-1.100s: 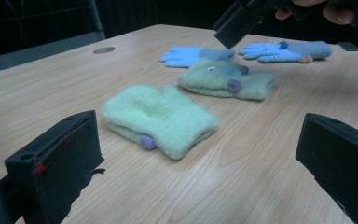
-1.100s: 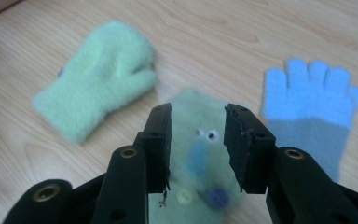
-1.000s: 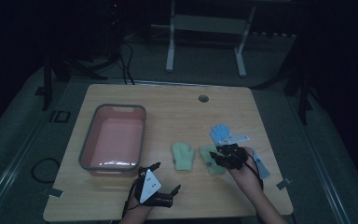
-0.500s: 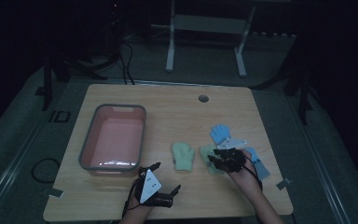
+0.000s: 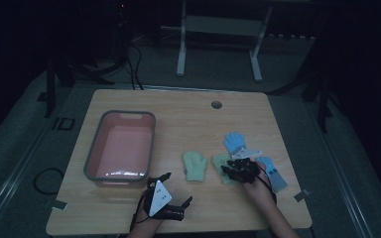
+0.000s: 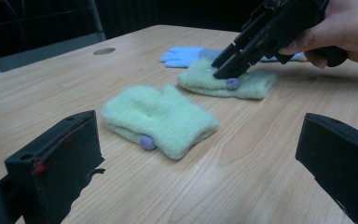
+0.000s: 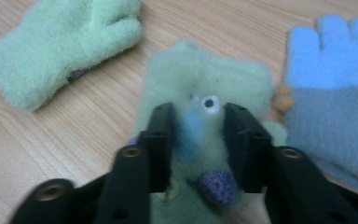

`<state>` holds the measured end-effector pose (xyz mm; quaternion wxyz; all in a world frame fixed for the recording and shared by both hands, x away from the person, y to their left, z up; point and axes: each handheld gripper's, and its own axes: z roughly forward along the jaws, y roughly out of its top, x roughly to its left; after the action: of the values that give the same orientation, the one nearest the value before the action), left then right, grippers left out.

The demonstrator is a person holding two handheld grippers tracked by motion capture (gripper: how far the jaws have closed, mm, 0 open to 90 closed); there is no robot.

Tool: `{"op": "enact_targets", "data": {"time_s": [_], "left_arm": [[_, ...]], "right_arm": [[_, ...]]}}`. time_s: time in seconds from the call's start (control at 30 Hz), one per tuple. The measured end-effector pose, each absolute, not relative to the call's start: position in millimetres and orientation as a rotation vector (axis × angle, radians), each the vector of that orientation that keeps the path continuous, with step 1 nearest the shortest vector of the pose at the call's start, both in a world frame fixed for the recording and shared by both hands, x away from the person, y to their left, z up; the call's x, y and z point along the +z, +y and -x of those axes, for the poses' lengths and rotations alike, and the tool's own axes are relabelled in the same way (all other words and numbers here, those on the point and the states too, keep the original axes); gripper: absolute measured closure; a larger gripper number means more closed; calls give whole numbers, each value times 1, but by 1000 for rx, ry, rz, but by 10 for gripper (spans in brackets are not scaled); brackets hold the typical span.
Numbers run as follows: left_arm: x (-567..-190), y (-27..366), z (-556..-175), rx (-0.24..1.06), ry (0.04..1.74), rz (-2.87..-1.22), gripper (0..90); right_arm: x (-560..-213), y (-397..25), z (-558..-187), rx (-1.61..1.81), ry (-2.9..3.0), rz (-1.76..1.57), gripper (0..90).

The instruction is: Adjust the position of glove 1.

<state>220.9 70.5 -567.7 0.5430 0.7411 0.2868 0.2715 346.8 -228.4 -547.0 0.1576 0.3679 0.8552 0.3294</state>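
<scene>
High view: the right gripper (image 5: 238,167) has slid left off the blue gloves onto the right green mitten (image 5: 220,159). Left gripper view: the left gripper (image 6: 200,158) idles wide open. Right gripper view: jaws narrowly straddle the fleece (grasp likely imminent), not yet pinching.

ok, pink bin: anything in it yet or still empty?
Empty. In the high view the pink bin shows only its bare floor; both green mittens and the blue gloves lie on the table outside it.
</scene>
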Motion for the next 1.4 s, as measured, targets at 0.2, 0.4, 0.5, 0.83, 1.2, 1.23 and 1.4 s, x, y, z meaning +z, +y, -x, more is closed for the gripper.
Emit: {"op": "enact_targets", "data": {"time_s": [0.2,0.4,0.5,0.83,1.2,1.23,1.4], "left_arm": [[-568,70,-221,646,681,-1759,2],[-568,70,-221,648,683,-1755,2],[-568,71,-221,644,685,-1755,1],[-568,71,-221,646,684,-1758,1],[-568,72,-221,642,682,-1744,2],[-568,72,-221,641,682,-1743,2],[-568,72,-221,643,681,-1742,2]], "right_arm": [[-546,-221,-341,897,2406,-1107,828],[-530,-214,-331,886,2317,-1192,854],[-517,-211,-327,918,2283,-1202,855],[-460,-169,-320,995,2194,-1181,855],[-469,-119,-324,978,2239,-1180,855],[-472,-116,-324,966,2242,-1179,855],[-483,-110,-326,955,2255,-1227,855]]}}
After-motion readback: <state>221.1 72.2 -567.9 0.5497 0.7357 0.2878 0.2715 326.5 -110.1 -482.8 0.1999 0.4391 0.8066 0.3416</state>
